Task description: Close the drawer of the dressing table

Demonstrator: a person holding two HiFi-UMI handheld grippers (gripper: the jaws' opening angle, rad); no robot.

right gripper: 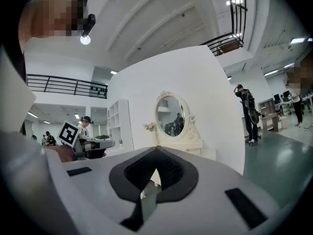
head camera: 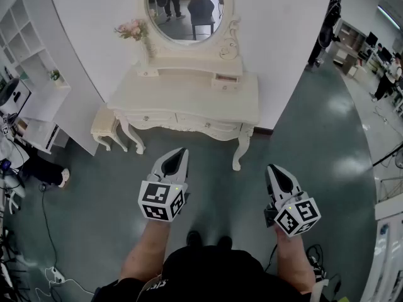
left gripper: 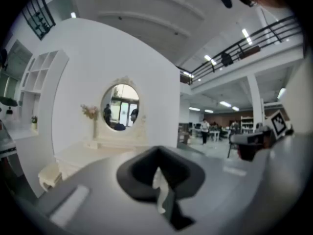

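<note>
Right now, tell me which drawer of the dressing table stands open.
The small upper-right drawer, below the mirror: it juts forward, while the front drawers sit flush.

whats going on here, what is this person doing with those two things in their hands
A person stands facing a white dressing table, with the left tongs in one hand and the right tongs in the other. Both tongs are shut and empty, held short of the table and touching nothing. A small drawer on the table's upper shelf, below the mirror, looks pulled out a little and has not yet been pushed in.
</note>
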